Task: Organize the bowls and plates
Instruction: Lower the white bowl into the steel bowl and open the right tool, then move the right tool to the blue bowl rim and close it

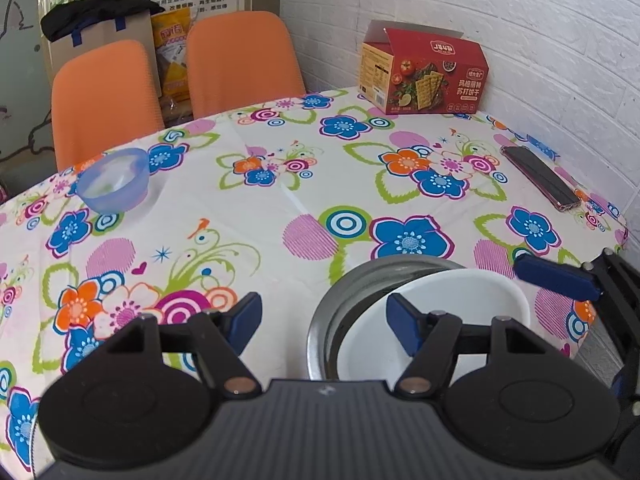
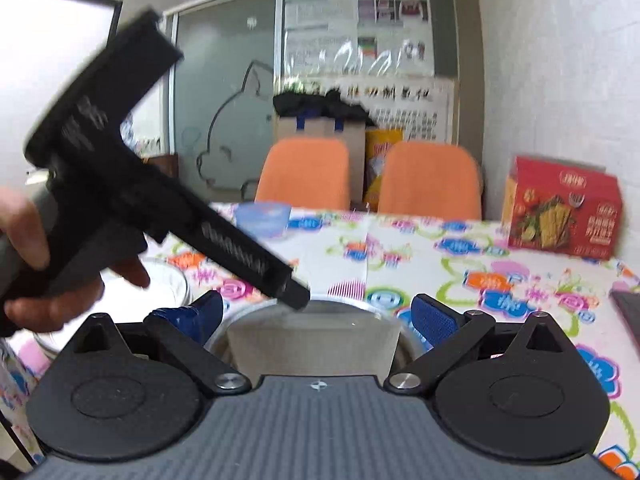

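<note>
Left claw [image 1: 322, 328] of mine hangs released over the near bench [image 1: 256, 216], its right finger above a white bowl [image 1: 472, 300] tilted inside a metal bowl [image 1: 360, 280]. My right claw [image 2: 318, 316] is released too, straddling that metal bowl [image 2: 340, 304]. Far left sits a blue bowl [image 1: 114, 180].

white bowl [image 1: 460, 300] tilted in metal bowl [image 1: 344, 300]; blue bowl [image 1: 114, 186] apart
</note>
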`<act>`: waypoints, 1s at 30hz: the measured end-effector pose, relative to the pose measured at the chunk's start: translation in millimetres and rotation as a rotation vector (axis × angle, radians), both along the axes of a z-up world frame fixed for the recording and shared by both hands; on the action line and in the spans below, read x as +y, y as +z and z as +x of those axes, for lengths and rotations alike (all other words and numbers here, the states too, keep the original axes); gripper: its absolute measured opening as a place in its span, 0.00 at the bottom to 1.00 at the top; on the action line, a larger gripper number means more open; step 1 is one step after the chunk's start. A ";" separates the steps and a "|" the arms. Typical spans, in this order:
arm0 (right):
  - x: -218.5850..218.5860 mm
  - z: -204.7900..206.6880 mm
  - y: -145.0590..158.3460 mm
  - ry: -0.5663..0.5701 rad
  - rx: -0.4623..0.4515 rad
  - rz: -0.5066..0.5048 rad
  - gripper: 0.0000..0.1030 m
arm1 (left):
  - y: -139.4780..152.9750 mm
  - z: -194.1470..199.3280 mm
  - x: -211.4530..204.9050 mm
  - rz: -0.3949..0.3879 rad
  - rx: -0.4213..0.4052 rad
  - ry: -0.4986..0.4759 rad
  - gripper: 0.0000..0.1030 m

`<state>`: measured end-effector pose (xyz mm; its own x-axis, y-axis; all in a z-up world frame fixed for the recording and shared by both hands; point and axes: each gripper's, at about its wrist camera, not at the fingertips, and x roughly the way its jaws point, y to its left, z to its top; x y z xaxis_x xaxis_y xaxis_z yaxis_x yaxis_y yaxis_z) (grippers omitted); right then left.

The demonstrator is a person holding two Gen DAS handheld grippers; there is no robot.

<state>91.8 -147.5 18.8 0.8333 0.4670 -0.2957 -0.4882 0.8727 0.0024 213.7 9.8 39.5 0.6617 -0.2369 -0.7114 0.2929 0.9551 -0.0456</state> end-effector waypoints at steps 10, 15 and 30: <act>-11.1 -11.1 6.5 -0.027 0.028 -0.096 0.86 | 5.6 -10.2 2.6 -0.004 -0.011 -0.007 0.67; -37.6 -20.5 4.8 -0.124 0.050 -0.050 0.86 | 3.5 -14.2 3.4 0.004 -0.012 -0.007 0.68; -35.0 -3.9 3.9 -0.088 0.104 -0.024 0.86 | 11.4 -17.3 13.3 -0.015 -0.019 0.022 0.69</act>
<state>87.9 -182.5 22.7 0.8350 0.3854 -0.3927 -0.4084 0.9124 0.0271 196.5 23.1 50.9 0.6798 -0.2327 -0.6955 0.2730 0.9605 -0.0545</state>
